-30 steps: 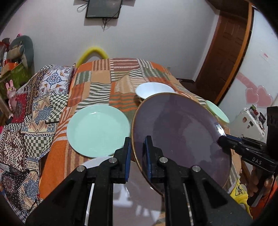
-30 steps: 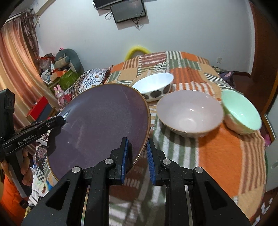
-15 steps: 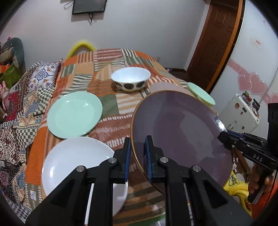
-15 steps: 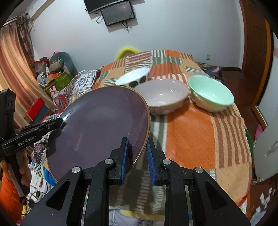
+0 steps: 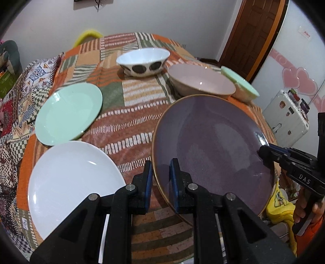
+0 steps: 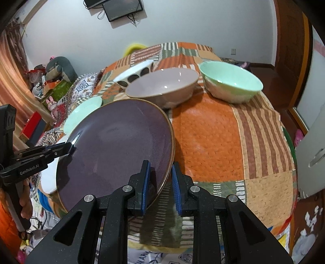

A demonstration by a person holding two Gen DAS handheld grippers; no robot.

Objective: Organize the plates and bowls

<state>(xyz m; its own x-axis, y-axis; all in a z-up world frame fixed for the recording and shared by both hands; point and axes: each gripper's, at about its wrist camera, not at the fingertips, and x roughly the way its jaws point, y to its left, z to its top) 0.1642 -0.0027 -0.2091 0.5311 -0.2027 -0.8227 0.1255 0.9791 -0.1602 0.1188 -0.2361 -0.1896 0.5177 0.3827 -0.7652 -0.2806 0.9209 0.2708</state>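
Observation:
A large purple plate [image 5: 213, 146] with a gold rim is held in the air over the near edge of the table, tilted. My left gripper [image 5: 160, 182] is shut on its left rim. My right gripper [image 6: 159, 184] is shut on its right rim; the plate also shows in the right wrist view [image 6: 117, 146]. On the patchwork cloth lie a white plate [image 5: 69, 182] and a mint green plate [image 5: 69, 113]. Behind stand a white bowl with dark spots [image 5: 143, 61], a pinkish bowl [image 5: 200, 83] and a mint green bowl [image 6: 230, 81].
The table is covered by an orange patchwork cloth [image 6: 207, 138]. A wooden door [image 5: 251, 34] and a white case [image 5: 288, 119] stand to the right. Cushions and toys [image 6: 54, 81] lie at the left. A screen [image 6: 121, 8] hangs on the far wall.
Both grippers have drawn back toward the near edge of the table with the purple plate. The white plate, green plate and the three bowls have come into fuller view.

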